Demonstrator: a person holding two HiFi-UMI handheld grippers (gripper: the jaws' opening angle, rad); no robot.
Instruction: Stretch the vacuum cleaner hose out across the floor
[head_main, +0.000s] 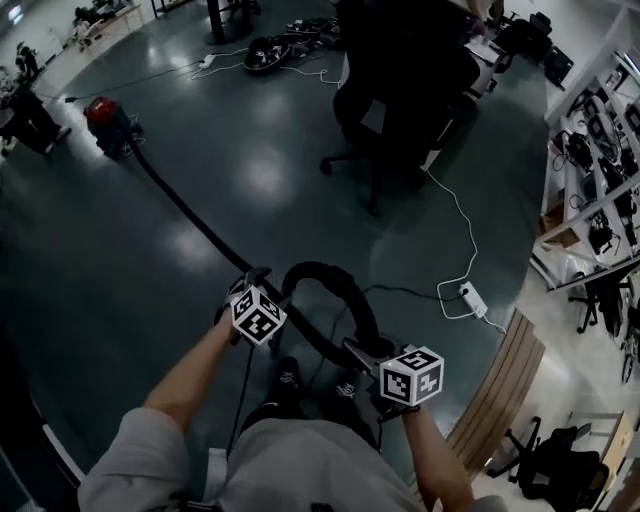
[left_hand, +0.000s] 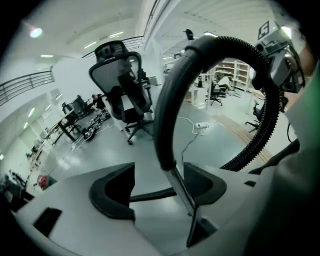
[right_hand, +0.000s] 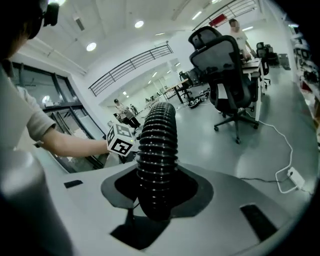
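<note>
- Hose (right_hand: 156, 145), ribbed part: pinched in right claw (right_hand: 156, 192).
- Left claw (left_hand: 159, 187) wide; curved wand (left_hand: 167, 125) between pads, ungripped. Close before pulling.
- Farther: hose lies across floor (head_main: 250, 170) to red vacuum cleaner (head_main: 108, 122); back away to unbend loop.

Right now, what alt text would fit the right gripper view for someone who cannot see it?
The right tongs grip a black ribbed hose rising between them. Behind, a black office chair stands on the glossy grey floor.

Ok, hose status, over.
Left hand-held gripper open, wand between jaws. Right hand-held gripper shut on hose. Hose loops between them, trails to vacuum. Chair stands clear.
</note>
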